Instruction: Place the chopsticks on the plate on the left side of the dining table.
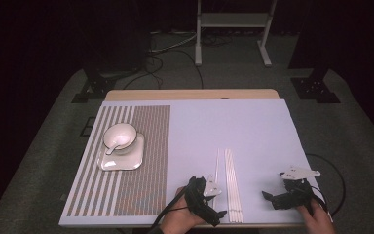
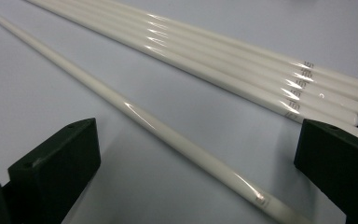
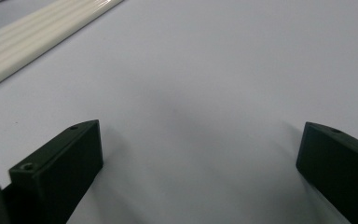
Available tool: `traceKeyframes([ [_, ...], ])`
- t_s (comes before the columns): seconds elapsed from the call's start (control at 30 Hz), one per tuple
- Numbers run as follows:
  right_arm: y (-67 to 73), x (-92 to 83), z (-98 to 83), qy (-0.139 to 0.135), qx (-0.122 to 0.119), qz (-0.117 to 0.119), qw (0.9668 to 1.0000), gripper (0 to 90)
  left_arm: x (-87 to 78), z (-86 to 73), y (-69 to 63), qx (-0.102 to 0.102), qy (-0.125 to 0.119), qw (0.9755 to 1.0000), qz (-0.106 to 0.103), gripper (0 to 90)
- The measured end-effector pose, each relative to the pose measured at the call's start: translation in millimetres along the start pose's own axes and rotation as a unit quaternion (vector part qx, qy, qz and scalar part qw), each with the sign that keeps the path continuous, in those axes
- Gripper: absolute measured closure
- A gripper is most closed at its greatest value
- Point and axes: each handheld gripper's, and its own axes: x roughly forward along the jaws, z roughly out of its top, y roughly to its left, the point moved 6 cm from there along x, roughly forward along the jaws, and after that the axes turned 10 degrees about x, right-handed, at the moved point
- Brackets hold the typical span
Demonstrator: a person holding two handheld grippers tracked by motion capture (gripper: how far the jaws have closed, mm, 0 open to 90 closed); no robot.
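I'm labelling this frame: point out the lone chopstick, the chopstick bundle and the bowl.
lone chopstick (image 2: 168, 133), left gripper view, mid shaft.
chopstick bundle (image 2: 223, 56), left gripper view, middle of the shafts.
bowl (image 1: 129, 130), high view, inner wall.

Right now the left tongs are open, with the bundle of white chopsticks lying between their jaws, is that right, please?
Not quite: in the left gripper view the open left tongs straddle the single chopstick lying apart; the bundle of white chopsticks lies beyond, outside the jaws.

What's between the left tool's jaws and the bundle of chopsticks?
One lone chopstick lies apart from the bundle of chopsticks, with bare table either side, in the left gripper view. The left tool is open around it.
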Motion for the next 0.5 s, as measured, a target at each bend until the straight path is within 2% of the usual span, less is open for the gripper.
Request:
traceKeyframes([
  [0.5,0.0,0.0,0.0,0.0,0.0,0.0,1.0,0.0,-14.8,-15.2,2.9,-0.005,0.002,1.0,0.002,0.0],
])
